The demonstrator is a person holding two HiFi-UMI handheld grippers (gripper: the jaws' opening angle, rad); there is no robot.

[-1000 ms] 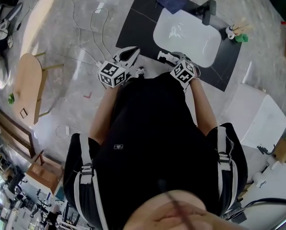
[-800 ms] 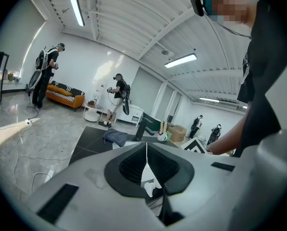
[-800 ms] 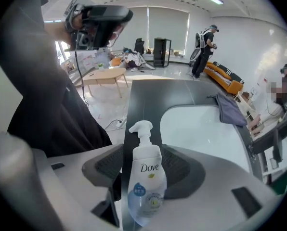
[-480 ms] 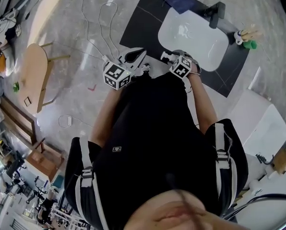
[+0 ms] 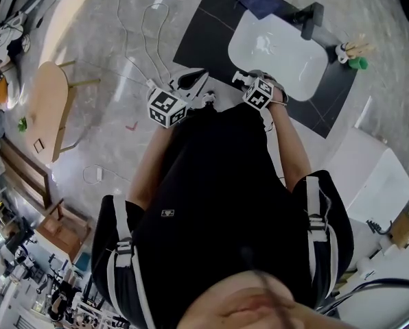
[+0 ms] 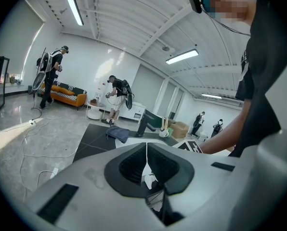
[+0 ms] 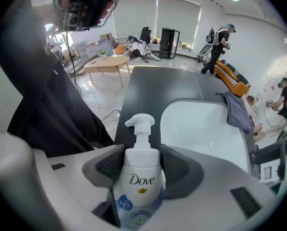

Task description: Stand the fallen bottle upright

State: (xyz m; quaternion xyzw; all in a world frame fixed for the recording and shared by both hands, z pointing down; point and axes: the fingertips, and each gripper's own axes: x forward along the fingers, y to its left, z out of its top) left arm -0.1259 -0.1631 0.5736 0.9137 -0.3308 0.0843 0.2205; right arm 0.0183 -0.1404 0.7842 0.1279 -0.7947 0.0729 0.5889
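light: bright — ceiling strips | glare: floor | edges: fisheye-warped, dark corners

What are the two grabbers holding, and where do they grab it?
The right gripper, whose jaws have just been closing, holds the white pump bottle by its body, below the pump. The left gripper is shut, holding nothing.

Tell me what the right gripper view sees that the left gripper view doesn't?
Only the right gripper view: a white pump bottle between the right gripper's fingers, which have just been closing onto it, and a wooden table. Only the left gripper view: the left gripper's fingers shut on nothing. Both: the blue cloth and black mat.
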